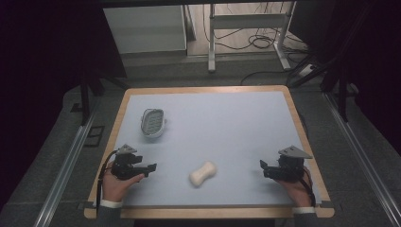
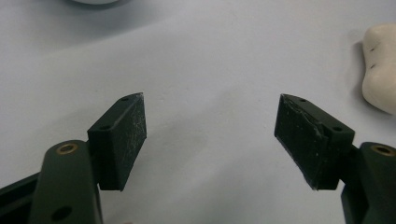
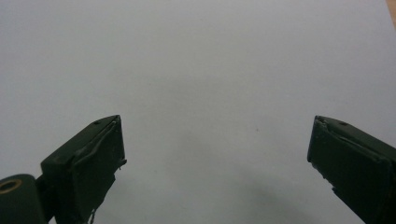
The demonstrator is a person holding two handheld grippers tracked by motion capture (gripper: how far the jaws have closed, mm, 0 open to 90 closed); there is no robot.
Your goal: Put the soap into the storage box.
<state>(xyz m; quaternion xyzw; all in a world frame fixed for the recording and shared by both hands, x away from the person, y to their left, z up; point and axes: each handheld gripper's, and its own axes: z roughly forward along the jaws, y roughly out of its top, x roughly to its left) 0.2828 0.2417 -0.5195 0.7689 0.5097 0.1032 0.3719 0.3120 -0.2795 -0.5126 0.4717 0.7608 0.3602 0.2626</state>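
On the tabletop (image 1: 227, 123), seen from the high view, lie two things: one cream-white, bone-shaped bar of soap (image 1: 203, 173) near the front edge, about midway between the two hands, and one white soap dish (image 1: 153, 122) with a ribbed inside, farther back and to the left. The two are well apart. The left tongs (image 1: 152, 167) sit at the front left, held in one hand (image 1: 118, 183), their tips pointing right toward the soap and near it without touching. The right tongs (image 1: 263, 169) sit at the front right in the other hand (image 1: 295, 187), tips pointing left, farther from the soap. A pale blue sheet covers the tabletop, with a wooden border around it. Each of the two tongs carries one grey three-cornered plate on top.

From the left gripper view, the left tongs (image 2: 211, 122) stand wide, with bare sheet between the two black jaws and nothing held. The soap (image 2: 380, 65) shows at the right edge, beyond and outside the right-hand jaw, apart from it. A sliver of the soap dish (image 2: 95, 2) shows at the top edge.

From the right gripper view, the right tongs (image 3: 215, 140) also stand wide, holding nothing, with plain blue sheet between and beyond the two jaws. A corner of the wooden border (image 3: 392, 8) shows at the top right.
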